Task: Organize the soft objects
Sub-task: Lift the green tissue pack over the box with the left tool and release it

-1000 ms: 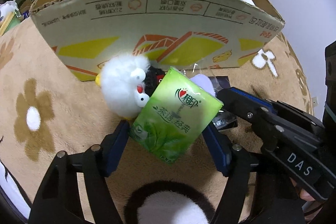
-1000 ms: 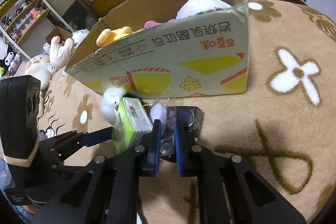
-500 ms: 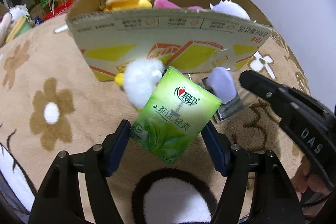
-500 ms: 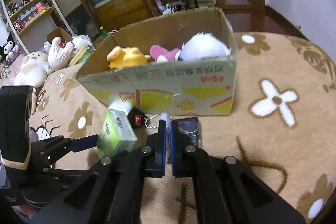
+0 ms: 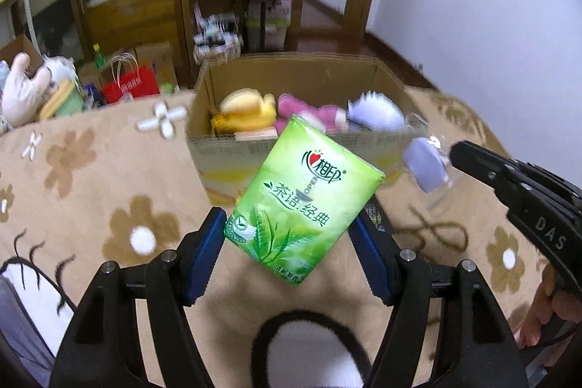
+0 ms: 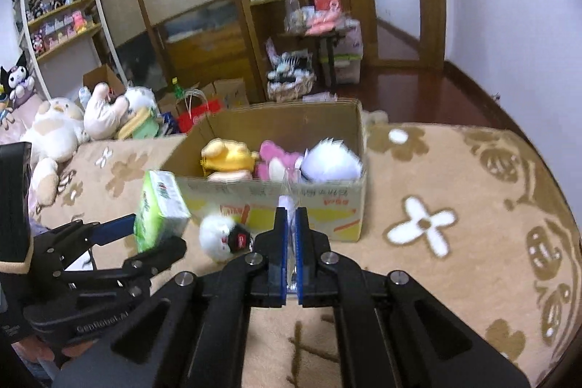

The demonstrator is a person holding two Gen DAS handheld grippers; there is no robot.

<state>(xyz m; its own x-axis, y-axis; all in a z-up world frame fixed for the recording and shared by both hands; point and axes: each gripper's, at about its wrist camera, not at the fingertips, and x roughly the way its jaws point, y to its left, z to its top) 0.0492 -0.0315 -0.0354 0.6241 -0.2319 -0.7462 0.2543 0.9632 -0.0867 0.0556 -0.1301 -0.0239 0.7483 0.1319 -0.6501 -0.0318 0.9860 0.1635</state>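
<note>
Tissues in the green pack (image 5: 303, 202), light and squashy, sat clamped by their side edges in our left gripper (image 5: 291, 244) before the cardboard box (image 6: 276, 195), while our right gripper (image 6: 289, 224) pinched a flimsy lilac-tipped packet (image 5: 425, 164).

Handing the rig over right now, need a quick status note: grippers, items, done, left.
Left gripper: shut on the green tissue pack, held in the air in front of the cardboard box.
Right gripper: jaws nearly together, shut on the clear packet with the lilac item, also lifted, near the box's front wall.
Done: yellow plush, pink plush and white fluffy toy lie in the box.
Left: both held items are not yet in the box; the white plush keychain lies on the blanket at the box's front.
</note>
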